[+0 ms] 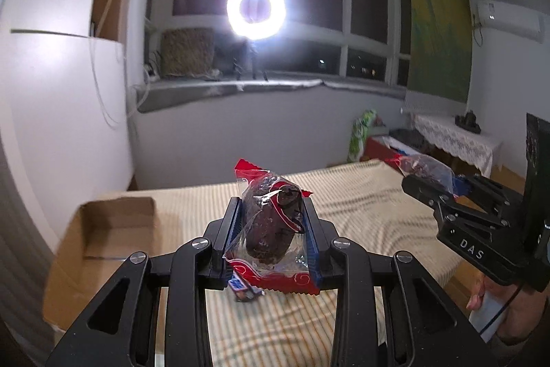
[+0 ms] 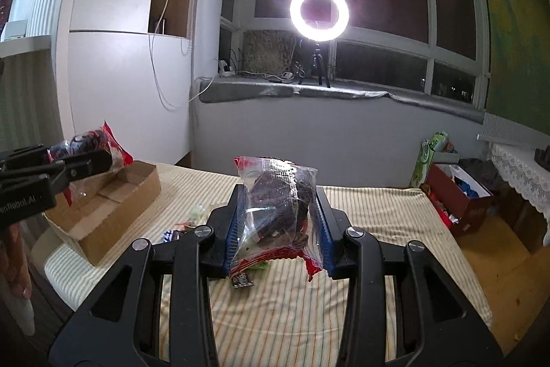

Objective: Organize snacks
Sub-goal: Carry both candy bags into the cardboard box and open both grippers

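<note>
Left tool clamped on snack packet, right tool on clear snack bag.

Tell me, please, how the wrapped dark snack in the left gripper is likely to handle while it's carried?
The wrapped snack looks firm, probably keeping its shape between the left gripper fingers. Its glossy clear film may be slippery, and the loose red ends will likely flop.

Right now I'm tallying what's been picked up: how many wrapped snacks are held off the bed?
2: one clear-and-red wrapped snack in the left tool, another in the right tool. More lie loose on the bedspread, partly hidden.
</note>
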Demonstrator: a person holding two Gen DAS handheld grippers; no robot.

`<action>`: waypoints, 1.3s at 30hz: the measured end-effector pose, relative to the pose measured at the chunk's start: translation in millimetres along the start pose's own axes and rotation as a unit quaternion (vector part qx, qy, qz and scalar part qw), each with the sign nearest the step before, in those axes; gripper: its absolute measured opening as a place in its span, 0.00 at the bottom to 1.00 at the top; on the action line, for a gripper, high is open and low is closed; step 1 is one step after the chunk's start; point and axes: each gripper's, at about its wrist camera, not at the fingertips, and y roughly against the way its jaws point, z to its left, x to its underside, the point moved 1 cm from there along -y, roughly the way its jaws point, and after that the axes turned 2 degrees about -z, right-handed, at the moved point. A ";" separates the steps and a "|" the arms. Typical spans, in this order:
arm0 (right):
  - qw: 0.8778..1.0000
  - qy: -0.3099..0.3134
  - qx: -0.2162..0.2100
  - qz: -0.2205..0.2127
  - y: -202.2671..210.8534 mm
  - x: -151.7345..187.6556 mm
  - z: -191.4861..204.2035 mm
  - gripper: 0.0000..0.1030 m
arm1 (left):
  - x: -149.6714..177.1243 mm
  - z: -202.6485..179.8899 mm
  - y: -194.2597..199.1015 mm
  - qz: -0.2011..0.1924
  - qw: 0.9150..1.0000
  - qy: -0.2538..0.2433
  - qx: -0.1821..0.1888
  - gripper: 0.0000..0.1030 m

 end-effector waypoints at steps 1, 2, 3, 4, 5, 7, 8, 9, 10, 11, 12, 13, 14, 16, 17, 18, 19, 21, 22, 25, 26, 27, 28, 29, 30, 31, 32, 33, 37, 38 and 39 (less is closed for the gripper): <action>1.000 0.002 0.000 0.001 0.1 -1.3 2.2 0.38 | -2.0 2.9 2.3 -0.003 1.000 0.002 -0.002 0.30; 1.000 0.003 -0.001 0.002 0.1 -2.3 4.5 0.38 | -2.1 4.2 3.8 -0.006 1.000 0.003 -0.001 0.30; 1.000 0.004 -0.001 0.003 0.6 -2.6 6.3 0.38 | -2.5 6.4 5.7 -0.009 1.000 0.003 -0.002 0.30; 1.000 0.005 -0.003 0.005 0.0 -3.3 7.9 0.38 | -2.1 8.5 7.2 -0.011 1.000 0.004 -0.004 0.30; 1.000 0.006 -0.004 0.007 -1.5 -4.1 10.2 0.38 | -1.2 10.8 8.0 -0.013 1.000 0.004 -0.004 0.30; 1.000 0.009 -0.007 0.009 -5.4 -5.5 14.9 0.38 | 0.0 15.1 9.3 -0.016 1.000 0.008 -0.005 0.30; 1.000 0.011 -0.010 0.010 -7.7 -7.2 19.0 0.38 | 0.2 18.5 10.5 -0.017 1.000 0.010 -0.006 0.30; 1.000 0.014 -0.014 0.012 -8.9 -7.1 24.0 0.38 | 0.5 21.7 10.7 -0.018 1.000 0.013 -0.007 0.30; 1.000 0.017 -0.018 0.013 -11.1 -8.3 29.6 0.38 | 1.5 26.8 11.3 -0.019 1.000 0.016 -0.009 0.30; 0.999 0.022 -0.022 0.014 -14.7 -10.1 37.7 0.38 | 2.5 32.4 11.3 -0.020 1.000 0.020 -0.011 0.30; 0.999 0.027 -0.027 0.015 -18.2 -11.7 46.4 0.38 | 3.8 36.4 12.8 -0.021 0.999 0.023 -0.014 0.30; 0.999 0.032 -0.033 0.016 -21.7 -13.4 55.1 0.38 | 5.3 44.1 13.5 -0.021 0.999 0.029 -0.018 0.30; 0.998 0.039 -0.041 0.017 -26.2 -15.8 66.5 0.38 | 6.9 50.9 14.6 -0.022 0.999 0.034 -0.022 0.30; 0.997 0.050 -0.058 0.017 -34.0 -19.6 86.4 0.38 | 10.7 68.7 17.3 -0.022 0.998 0.046 -0.033 0.30; 0.996 0.056 -0.069 0.017 -39.2 -21.7 99.7 0.38 | 13.2 79.3 19.3 -0.022 0.998 0.052 -0.042 0.30; 0.995 0.061 -0.079 0.017 -44.0 -23.1 111.0 0.38 | 15.1 86.8 21.3 -0.022 0.997 0.057 -0.049 0.30; 0.994 0.065 -0.090 0.017 -46.8 -23.0 122.9 0.38 | 18.1 97.3 23.7 -0.021 0.996 0.062 -0.060 0.30; 0.991 0.071 -0.115 0.018 -57.7 -25.1 146.2 0.38 | 23.6 118.7 29.1 -0.020 0.994 0.071 -0.082 0.30; 0.989 0.073 -0.129 0.018 -62.0 -26.6 157.8 0.38 | 25.8 128.6 32.2 -0.020 0.993 0.076 -0.094 0.30; 0.983 0.075 -0.170 0.012 -71.2 -32.6 192.0 0.38 | 30.5 154.9 42.6 -0.019 0.988 0.083 -0.126 0.30; 0.980 0.076 -0.181 0.009 -72.7 -34.2 201.7 0.38 | 31.3 162.8 46.6 -0.019 0.987 0.081 -0.139 0.30; 0.979 0.077 -0.190 0.007 -74.0 -35.1 208.7 0.38 | 31.2 168.0 49.5 -0.020 0.985 0.079 -0.149 0.30; 0.976 0.078 -0.203 0.005 -75.6 -37.4 218.2 0.38 | 31.2 174.1 53.6 -0.020 0.984 0.078 -0.161 0.30; 0.974 0.079 -0.210 0.003 -77.0 -37.9 223.8 0.38 | 31.0 179.9 57.0 -0.021 0.982 0.079 -0.170 0.30; 0.973 0.079 -0.218 0.001 -77.9 -38.7 228.6 0.38 | 30.5 183.7 60.4 -0.021 0.981 0.080 -0.177 0.30; 0.972 0.078 -0.223 0.000 -79.2 -38.5 232.2 0.38 | 29.8 187.8 63.2 -0.022 0.979 0.081 -0.186 0.30; 0.970 0.077 -0.229 0.000 -80.0 -38.6 235.7 0.38 | 28.6 191.0 64.9 -0.023 0.978 0.081 -0.192 0.30; 0.970 0.076 -0.232 0.000 -80.7 -37.7 238.7 0.38 | 27.1 193.0 66.0 -0.024 0.977 0.081 -0.197 0.30; 0.969 0.073 -0.236 0.008 -77.5 -29.5 242.8 0.38 | 23.8 194.4 64.7 -0.026 0.976 0.078 -0.204 0.30; 0.969 0.072 -0.235 0.011 -80.7 -28.5 242.4 0.38 | 22.8 194.5 62.9 -0.026 0.976 0.077 -0.203 0.30; 0.970 0.071 -0.234 0.015 -82.3 -26.4 242.0 0.38 | 22.4 194.5 60.8 -0.026 0.976 0.076 -0.202 0.30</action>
